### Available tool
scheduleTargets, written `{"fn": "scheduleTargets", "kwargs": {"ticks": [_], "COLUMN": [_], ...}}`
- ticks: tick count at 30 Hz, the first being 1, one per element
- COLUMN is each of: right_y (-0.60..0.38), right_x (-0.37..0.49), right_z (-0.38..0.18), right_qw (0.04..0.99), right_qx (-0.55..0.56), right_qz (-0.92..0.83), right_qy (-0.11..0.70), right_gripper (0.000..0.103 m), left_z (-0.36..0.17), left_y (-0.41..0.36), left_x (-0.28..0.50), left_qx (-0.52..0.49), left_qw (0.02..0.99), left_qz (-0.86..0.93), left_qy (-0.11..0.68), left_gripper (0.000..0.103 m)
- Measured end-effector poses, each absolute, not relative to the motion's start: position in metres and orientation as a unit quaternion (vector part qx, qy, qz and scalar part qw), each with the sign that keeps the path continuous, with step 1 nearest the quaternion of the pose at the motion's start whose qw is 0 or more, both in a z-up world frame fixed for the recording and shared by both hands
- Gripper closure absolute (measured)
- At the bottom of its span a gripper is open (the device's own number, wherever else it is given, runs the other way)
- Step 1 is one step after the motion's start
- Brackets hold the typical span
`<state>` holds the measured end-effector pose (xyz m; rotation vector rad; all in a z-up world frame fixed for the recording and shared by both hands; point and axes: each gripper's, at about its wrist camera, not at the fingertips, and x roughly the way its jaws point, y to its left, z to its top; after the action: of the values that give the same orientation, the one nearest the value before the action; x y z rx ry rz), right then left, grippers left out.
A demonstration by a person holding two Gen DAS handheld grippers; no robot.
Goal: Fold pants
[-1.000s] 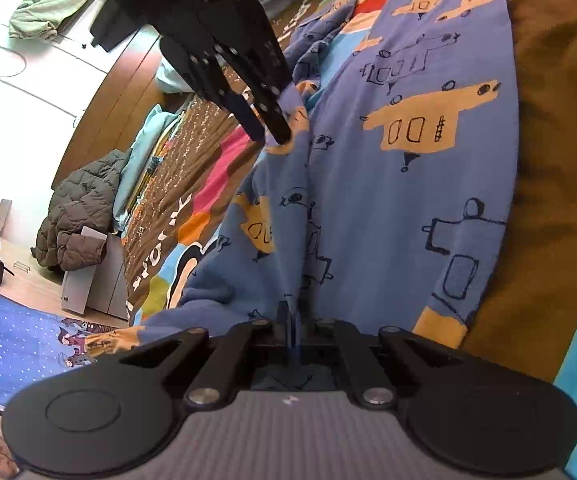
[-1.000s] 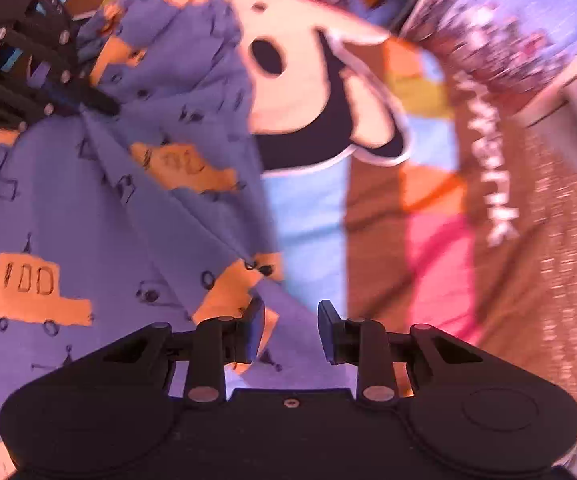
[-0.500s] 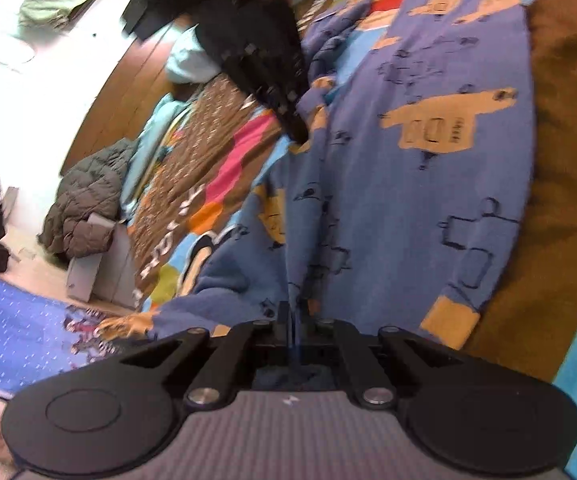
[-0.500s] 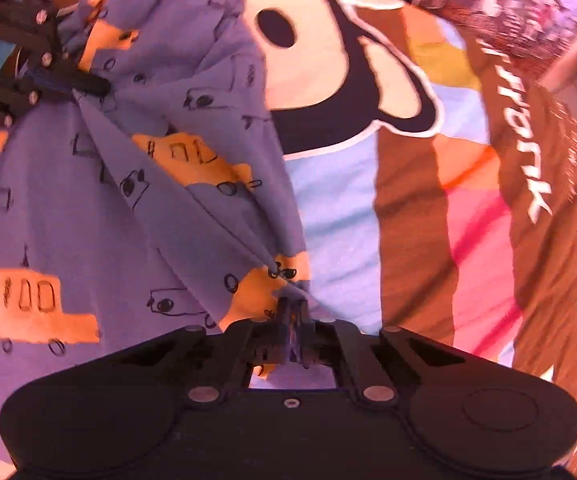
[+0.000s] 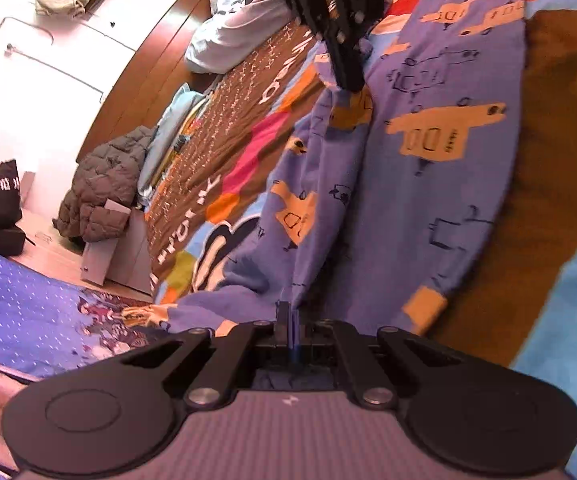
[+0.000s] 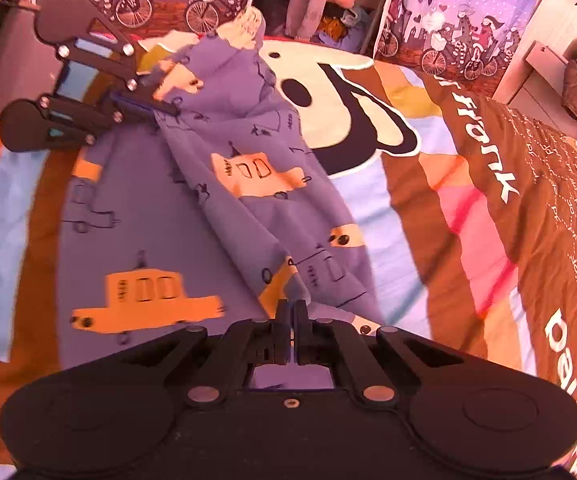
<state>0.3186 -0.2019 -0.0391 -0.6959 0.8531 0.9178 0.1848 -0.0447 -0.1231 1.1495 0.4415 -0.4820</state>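
Only rightward: pants (image 6: 192, 216) beside curtain (image 6: 460, 12).

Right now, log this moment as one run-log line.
step: fold leg over | left tool: shut on pants | right tool: shut on pants | pants: partly lifted off bedspread

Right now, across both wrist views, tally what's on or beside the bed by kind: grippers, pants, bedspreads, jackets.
Grippers: 2, the left gripper and right gripper, both pinching the fabric
Pants: 1, the blue pants with orange cars
Bedspreads: 1, the cartoon bedspread
Jackets: 1, the grey puffer jacket beside the bed
Total: 5
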Motion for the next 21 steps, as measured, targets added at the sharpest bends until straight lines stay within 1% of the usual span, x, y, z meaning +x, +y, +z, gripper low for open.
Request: {"fn": "scheduleTargets", "kwargs": {"ticks": [6, 10, 11, 12, 13, 14, 16, 17, 18, 20, 21], "right_y": [-0.205, -0.201, -0.199, -0.198, -0.197, -0.195, -0.188, -0.184, -0.179, -0.169, -0.165], "right_x": [0.268, 0.245, 0.242, 0.239, 0.237, 0.235, 0.230, 0.230, 0.230, 0.236, 0.241], "right_z": [-0.038, -0.049, -0.049, -0.047, -0.045, -0.042, -0.038, -0.038, -0.040, -0.052, -0.060], "right_qw": [0.765, 0.769, 0.773, 0.777, 0.781, 0.783, 0.780, 0.777, 0.775, 0.772, 0.768], "right_qx": [-0.284, -0.292, -0.299, -0.305, -0.307, -0.309, -0.327, -0.335, -0.341, -0.351, -0.351], "right_qz": [0.434, 0.420, 0.413, 0.408, 0.407, 0.409, 0.416, 0.421, 0.423, 0.408, 0.400], "right_qy": [0.382, 0.383, 0.378, 0.370, 0.361, 0.352, 0.332, 0.327, 0.323, 0.339, 0.357], "right_gripper": [0.103, 0.102, 0.097, 0.086, 0.080, 0.077, 0.062, 0.060, 0.059, 0.068, 0.083], "left_z": [-0.128, -0.132, -0.132, -0.132, -0.132, -0.132, -0.130, -0.128, -0.125, -0.122, -0.121], "left_y": [-0.033, -0.029, -0.029, -0.030, -0.030, -0.031, -0.031, -0.030, -0.030, -0.030, -0.029], "left_x": [0.174, 0.168, 0.167, 0.166, 0.165, 0.165, 0.166, 0.167, 0.170, 0.172, 0.171], "left_qx": [0.536, 0.533, 0.534, 0.535, 0.534, 0.532, 0.524, 0.520, 0.517, 0.514, 0.513], "left_qw": [0.787, 0.790, 0.790, 0.790, 0.791, 0.792, 0.795, 0.797, 0.798, 0.800, 0.801], "left_qz": [-0.219, -0.217, -0.216, -0.215, -0.214, -0.214, -0.214, -0.215, -0.215, -0.214, -0.213], "left_qy": [0.214, 0.213, 0.211, 0.209, 0.210, 0.211, 0.218, 0.220, 0.222, 0.225, 0.224], "left_gripper": [0.103, 0.103, 0.103, 0.103, 0.103, 0.103, 0.103, 0.103, 0.103, 0.103, 0.103]}}
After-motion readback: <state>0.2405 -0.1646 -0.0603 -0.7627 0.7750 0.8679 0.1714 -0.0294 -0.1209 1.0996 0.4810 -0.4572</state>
